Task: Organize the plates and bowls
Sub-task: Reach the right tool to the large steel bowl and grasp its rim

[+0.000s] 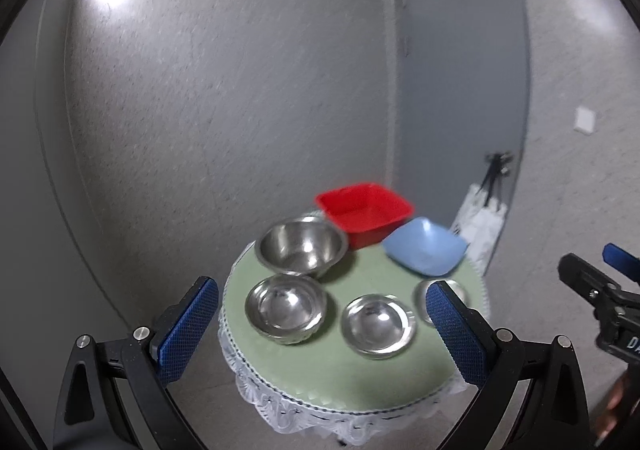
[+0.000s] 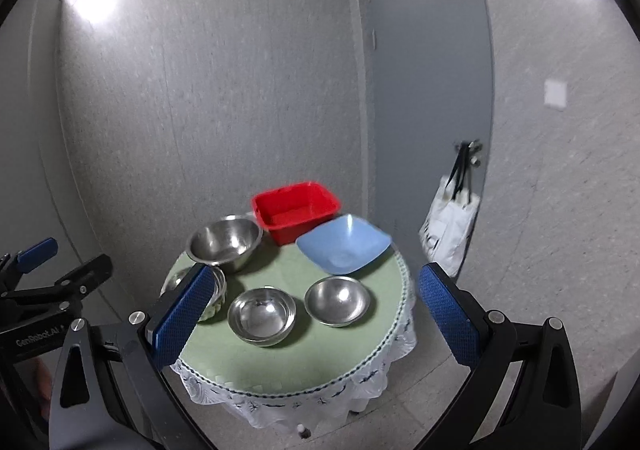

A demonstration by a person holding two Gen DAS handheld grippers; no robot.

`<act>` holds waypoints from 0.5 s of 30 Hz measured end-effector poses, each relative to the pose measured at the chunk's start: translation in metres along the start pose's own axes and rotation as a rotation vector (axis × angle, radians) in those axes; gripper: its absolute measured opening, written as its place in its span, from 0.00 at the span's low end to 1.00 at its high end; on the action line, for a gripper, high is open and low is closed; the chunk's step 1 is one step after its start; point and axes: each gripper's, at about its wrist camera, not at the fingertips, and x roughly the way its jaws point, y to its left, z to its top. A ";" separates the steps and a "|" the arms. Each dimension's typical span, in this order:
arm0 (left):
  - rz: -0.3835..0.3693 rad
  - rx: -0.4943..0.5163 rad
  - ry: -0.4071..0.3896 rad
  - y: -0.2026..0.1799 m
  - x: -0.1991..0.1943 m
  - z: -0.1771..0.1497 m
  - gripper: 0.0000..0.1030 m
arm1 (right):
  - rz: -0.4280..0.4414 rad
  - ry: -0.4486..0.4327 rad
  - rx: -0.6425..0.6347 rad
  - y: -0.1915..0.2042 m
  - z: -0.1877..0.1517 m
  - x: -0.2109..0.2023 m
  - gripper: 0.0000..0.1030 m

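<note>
Steel bowls (image 1: 285, 308) lie beyond both spread, empty hand-held grippers (image 1: 322, 330).

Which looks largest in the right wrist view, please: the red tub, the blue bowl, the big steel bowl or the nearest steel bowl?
1-2. Blue bowl and red tub: alike, and the tub sits farther back.
3. Big steel bowl.
4. Nearest steel bowl.

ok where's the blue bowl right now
The blue bowl sits at the far right of the round table, just in front-right of the red tub and behind the small steel bowl.
</note>
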 end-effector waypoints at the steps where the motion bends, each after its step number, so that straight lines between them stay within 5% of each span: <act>1: 0.023 -0.011 0.017 -0.001 0.018 0.004 0.99 | 0.014 0.021 0.005 -0.004 0.001 0.011 1.00; 15: 0.122 -0.073 0.217 0.037 0.222 0.058 0.99 | 0.089 0.259 0.021 -0.004 0.005 0.176 1.00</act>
